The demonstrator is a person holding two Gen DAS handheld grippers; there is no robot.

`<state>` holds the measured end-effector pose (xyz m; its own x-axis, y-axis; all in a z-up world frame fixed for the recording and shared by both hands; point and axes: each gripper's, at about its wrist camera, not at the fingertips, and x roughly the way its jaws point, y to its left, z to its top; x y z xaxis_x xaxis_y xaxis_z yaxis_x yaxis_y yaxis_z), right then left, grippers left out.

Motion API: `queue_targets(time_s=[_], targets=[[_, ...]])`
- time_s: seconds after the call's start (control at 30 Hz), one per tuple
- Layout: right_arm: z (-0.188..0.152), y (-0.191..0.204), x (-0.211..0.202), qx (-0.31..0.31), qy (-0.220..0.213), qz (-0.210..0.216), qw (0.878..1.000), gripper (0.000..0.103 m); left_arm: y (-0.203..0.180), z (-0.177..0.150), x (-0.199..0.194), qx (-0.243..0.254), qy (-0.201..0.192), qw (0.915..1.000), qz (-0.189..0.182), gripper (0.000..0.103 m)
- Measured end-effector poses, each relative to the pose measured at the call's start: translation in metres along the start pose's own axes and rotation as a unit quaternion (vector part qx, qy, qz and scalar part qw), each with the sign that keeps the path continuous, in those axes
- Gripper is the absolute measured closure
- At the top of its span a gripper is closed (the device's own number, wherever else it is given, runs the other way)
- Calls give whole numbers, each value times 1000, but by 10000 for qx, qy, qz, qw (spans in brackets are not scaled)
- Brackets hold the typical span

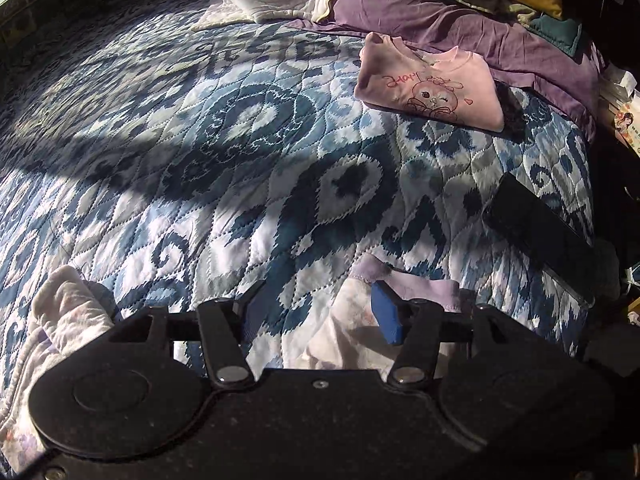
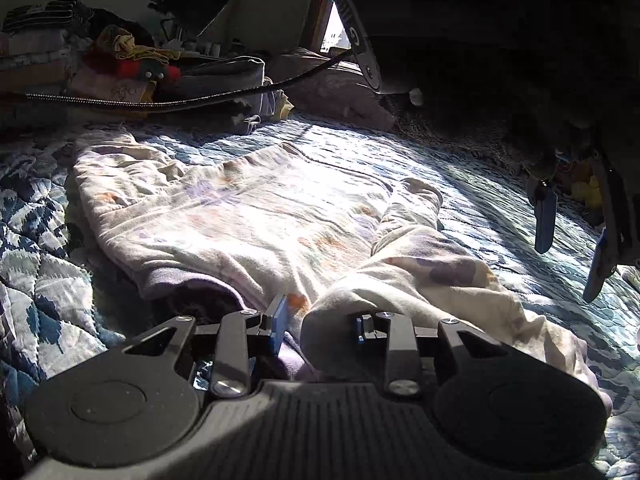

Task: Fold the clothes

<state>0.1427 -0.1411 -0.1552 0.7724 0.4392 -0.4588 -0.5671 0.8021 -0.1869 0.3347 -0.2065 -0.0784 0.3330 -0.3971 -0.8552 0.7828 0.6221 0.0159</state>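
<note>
**Both tools spread over a floral garment on the quilted bed**

My left tool point(image 1: 320, 312) hovers low over the blue-and-white quilt point(image 1: 224, 184), its blue pads point(image 1: 386, 316) wide apart and gripping nothing; the right pad lies over the pale purple-trimmed edge of the floral garment point(image 1: 352, 328). A folded pink shirt point(image 1: 432, 88) with a rabbit print rests farther up the bed, beside a purple sheet point(image 1: 460, 24). A dark phone point(image 1: 536, 228) lies on the quilt to the right.

My right tool point(image 2: 320, 320) is likewise released, its pads on either side of a bunched sleeve of the floral garment point(image 2: 256, 216), which lies spread across the quilt point(image 2: 48, 232) in sunlight. My left tool point(image 2: 568, 248) appears at the right edge, fingers apart. A clothes pile point(image 2: 120, 60) lies behind.
</note>
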Motion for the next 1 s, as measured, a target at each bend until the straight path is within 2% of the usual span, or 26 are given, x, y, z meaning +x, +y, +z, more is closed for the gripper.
queue_targets(time_s=[0.07,0.1,0.13,0.17,0.2,0.23,0.27,0.33,0.43,0.5,0.57,0.63,0.77,0.83,0.9,1.0], targets=[[-1,-2,-1,10,-16,50,10000,68,-6,-2,21,86,261,9996,-114,48],[-1,-3,-1,24,-24,79,10000,67,-4,-6,32,-27,415,9989,-223,49],[-1,-4,-1,49,-28,98,9999,67,-3,-9,38,-105,512,9981,-341,55],[-1,-5,-1,74,-31,117,9999,66,-1,-12,44,-194,556,9969,-530,71],[-1,-5,-1,93,-36,134,9999,66,1,-14,42,-280,493,9967,-587,73],[-1,-5,-1,104,-34,141,9998,66,4,-15,37,-384,377,9968,-593,87],[-1,-6,-1,114,-32,147,9998,65,9,-16,29,-508,209,9965,-628,92],[-1,-7,-1,156,-33,170,9997,65,23,-25,-6,-879,-582,9914,-782,92],[0,-9,-2,223,-59,189,9996,65,49,-52,-59,-1490,-1598,9715,-923,93],[0,-11,-6,302,-88,188,9993,63,68,-79,-93,-1900,-2193,9520,-972,93],[0,-17,-10,439,-161,130,9988,56,84,-110,-123,-2241,-2689,9321,-928,93],[1,-23,-17,551,-271,115,9980,55,100,-145,-144,-2627,-3076,9099,-923,93],[-2,-32,-30,758,-504,204,9956,48,120,-202,-157,-3300,-3393,8771,-821,93],[-6,-30,-24,648,-253,261,9972,48,125,-222,-158,-3496,-3447,8677,-777,93],[-10,-25,-15,459,47,348,9983,48,126,-233,-155,-3574,-3435,8653,-747,93],[-8,-17,-24,331,-310,138,9989,51,129,-244,-153,-3607,-3495,8616,-734,93]])
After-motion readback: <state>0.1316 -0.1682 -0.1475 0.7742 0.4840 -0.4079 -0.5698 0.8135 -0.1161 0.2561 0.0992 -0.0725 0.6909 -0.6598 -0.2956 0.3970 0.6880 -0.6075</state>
